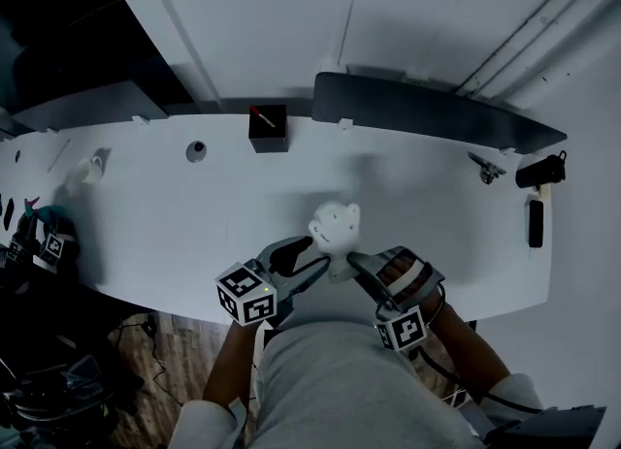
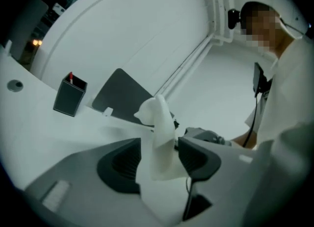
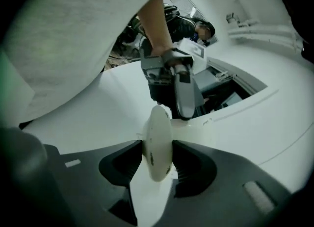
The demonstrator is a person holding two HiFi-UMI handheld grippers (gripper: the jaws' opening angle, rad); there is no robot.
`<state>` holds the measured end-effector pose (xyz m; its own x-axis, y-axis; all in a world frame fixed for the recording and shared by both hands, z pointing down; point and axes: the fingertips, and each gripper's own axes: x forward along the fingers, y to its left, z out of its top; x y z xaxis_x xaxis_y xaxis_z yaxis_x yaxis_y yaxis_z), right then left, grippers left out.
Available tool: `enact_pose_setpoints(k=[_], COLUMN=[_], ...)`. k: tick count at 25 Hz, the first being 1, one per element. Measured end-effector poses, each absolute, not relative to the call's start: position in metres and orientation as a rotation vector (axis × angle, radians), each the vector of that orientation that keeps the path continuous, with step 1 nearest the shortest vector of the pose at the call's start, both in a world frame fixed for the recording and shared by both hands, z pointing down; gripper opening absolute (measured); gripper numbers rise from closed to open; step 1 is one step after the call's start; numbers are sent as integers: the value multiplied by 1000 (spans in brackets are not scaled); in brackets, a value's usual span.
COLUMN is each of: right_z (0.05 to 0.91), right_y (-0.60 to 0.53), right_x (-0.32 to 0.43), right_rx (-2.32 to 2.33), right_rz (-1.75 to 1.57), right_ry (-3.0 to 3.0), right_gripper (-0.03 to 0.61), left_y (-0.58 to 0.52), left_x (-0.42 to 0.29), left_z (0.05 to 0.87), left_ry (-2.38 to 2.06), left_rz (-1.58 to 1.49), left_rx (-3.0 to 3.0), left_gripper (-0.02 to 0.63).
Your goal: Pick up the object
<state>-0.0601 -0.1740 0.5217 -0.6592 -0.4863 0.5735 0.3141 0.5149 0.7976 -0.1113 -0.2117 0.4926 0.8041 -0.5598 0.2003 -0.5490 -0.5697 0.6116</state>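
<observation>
The left claw (image 1: 310, 265) and right claw (image 1: 367, 268) each grip the white object (image 1: 335, 227) from opposite sides, pads pressing on it. It sits between them at the counter's (image 1: 175, 234) near edge.

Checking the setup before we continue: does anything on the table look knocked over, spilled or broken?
Nothing stands out. The white object is gripped by the left gripper and right gripper, the black box stands upright, and the table shows no spill.

Indistinct dark clutter (image 1: 31, 232) at table (image 1: 175, 229) edge
</observation>
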Motion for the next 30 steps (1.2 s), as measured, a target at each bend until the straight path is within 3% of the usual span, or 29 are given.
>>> enact_pose_setpoints(k=[5, 6, 7, 8, 15, 17, 21, 26, 30], right_z=[504, 504, 506, 508, 502, 500, 485, 478, 488], right_y=[-150, -147, -146, -147, -155, -165, -199, -233, -239], right_x=[-74, -77, -79, -80, -83, -75, -69, -72, -80], right_rx=[40, 22, 5, -7, 59, 143, 420, 793, 928], right_rz=[-1391, -1401, -1397, -1385, -1343, -1229, -870, -235, 18], right_ry=[-1985, -1990, -1991, -1989, -2037, -2087, -2234, -2389, -2390], right_gripper=[196, 196, 198, 198, 198, 165, 2, 2, 2], left_y=[-210, -211, -213, -214, -223, -229, -230, -216, -210], left_x=[-86, -84, -84, -86, -117, -141, -174, -170, -160], left_z=[468, 466, 466, 467, 477, 482, 479, 472, 472], left_ry=[-637, -648, -671, -698, -961, -1122, -1359, -1502, -1521], left_rz=[-128, -125, -122, -122, -87, -9, 130, 221, 214], left_rx=[2342, 2354, 2362, 2360, 2318, 2314, 2345, 2440, 2443], left_gripper=[256, 250, 190, 176, 169, 169, 167, 167, 167])
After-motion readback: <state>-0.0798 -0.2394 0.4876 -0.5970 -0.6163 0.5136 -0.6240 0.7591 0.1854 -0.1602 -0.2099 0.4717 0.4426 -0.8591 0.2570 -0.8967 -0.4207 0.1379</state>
